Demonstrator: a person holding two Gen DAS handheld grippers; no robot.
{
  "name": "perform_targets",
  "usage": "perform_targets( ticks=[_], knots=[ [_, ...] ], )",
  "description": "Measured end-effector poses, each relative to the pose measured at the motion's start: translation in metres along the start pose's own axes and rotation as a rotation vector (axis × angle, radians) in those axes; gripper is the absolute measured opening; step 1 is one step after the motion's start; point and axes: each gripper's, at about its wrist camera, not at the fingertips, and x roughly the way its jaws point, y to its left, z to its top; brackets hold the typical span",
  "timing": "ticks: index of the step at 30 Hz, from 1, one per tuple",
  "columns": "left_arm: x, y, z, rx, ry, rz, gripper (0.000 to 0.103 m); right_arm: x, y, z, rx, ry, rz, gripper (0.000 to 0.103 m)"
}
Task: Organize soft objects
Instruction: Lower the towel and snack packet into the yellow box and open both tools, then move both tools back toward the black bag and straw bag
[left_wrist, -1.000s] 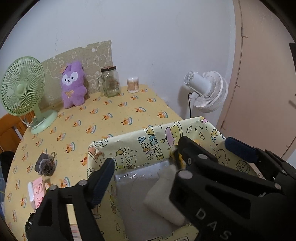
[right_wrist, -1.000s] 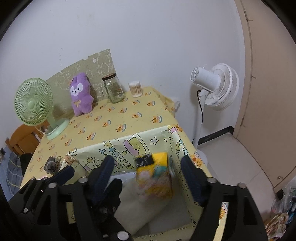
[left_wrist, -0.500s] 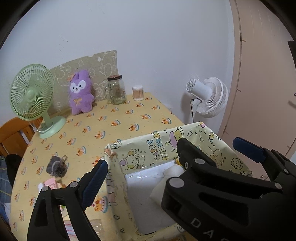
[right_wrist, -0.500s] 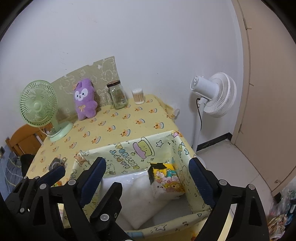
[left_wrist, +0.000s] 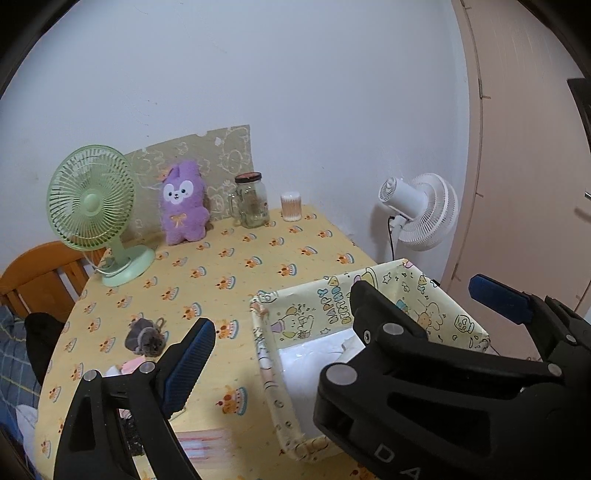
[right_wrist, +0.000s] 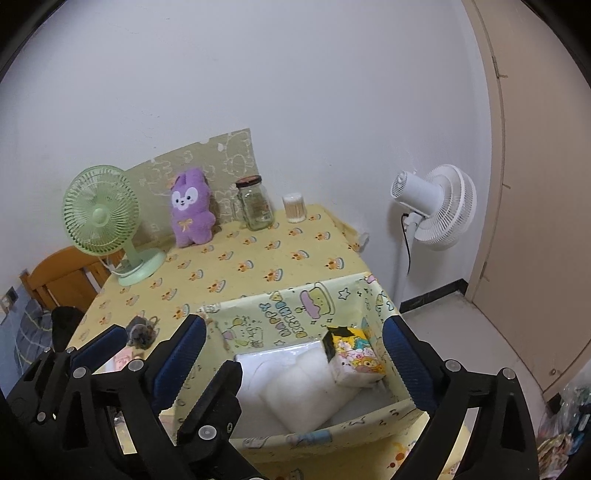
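Note:
A yellow cartoon-print fabric bin (right_wrist: 295, 314) (left_wrist: 388, 295) stands at the table's near right corner. Inside lie white soft packs (right_wrist: 299, 384) and a yellow cartoon tissue pack (right_wrist: 354, 358). My right gripper (right_wrist: 295, 354) is open and empty above the bin's front. My left gripper (right_wrist: 147, 350) is open and empty, left of the bin; in the left wrist view it (left_wrist: 340, 332) spans the bin's left wall. A purple plush bunny (left_wrist: 183, 203) (right_wrist: 192, 212) leans at the table's back. A small grey plush (left_wrist: 144, 338) (right_wrist: 140, 334) lies on the tablecloth left of the bin.
A green desk fan (left_wrist: 96, 206) stands at the back left. A glass jar (left_wrist: 251, 201) and a cotton-swab tub (left_wrist: 291, 205) stand at the back. A white floor fan (right_wrist: 436, 206) is beyond the table's right edge. Pink packets (left_wrist: 129, 367) lie near the left gripper.
Both grippers have pulled up and back from the bin. The yellow tissue pack, between the right fingers a second ago, now rests inside the bin.

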Motion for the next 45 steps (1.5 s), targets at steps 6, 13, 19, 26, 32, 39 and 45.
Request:
perform_targets(
  ticks=[6,13,19,26,32,39,45],
  knots=[
    [-0.015,0.009,-0.004,-0.007,-0.023,0.011,0.094,-0.013,0.013,-0.003,-0.012,-0.022,0.009,0.101],
    [-0.033,0.021,-0.008,-0.021,-0.054,0.037,0.096,-0.028,0.027,-0.005,-0.030,-0.055,0.015,0.103],
    [-0.047,0.032,-0.012,-0.030,-0.077,0.065,0.102,-0.042,0.041,-0.007,-0.054,-0.085,0.010,0.103],
    [-0.058,0.047,-0.019,-0.044,-0.090,0.083,0.103,-0.049,0.059,-0.011,-0.096,-0.091,0.019,0.103],
    [-0.064,0.061,-0.026,-0.059,-0.098,0.094,0.103,-0.052,0.074,-0.015,-0.121,-0.091,0.042,0.103],
    [-0.071,0.076,-0.035,-0.070,-0.103,0.095,0.103,-0.055,0.090,-0.022,-0.143,-0.095,0.047,0.103],
    [-0.071,0.091,-0.047,-0.086,-0.095,0.098,0.103,-0.051,0.107,-0.032,-0.170,-0.083,0.076,0.103]
  ],
)
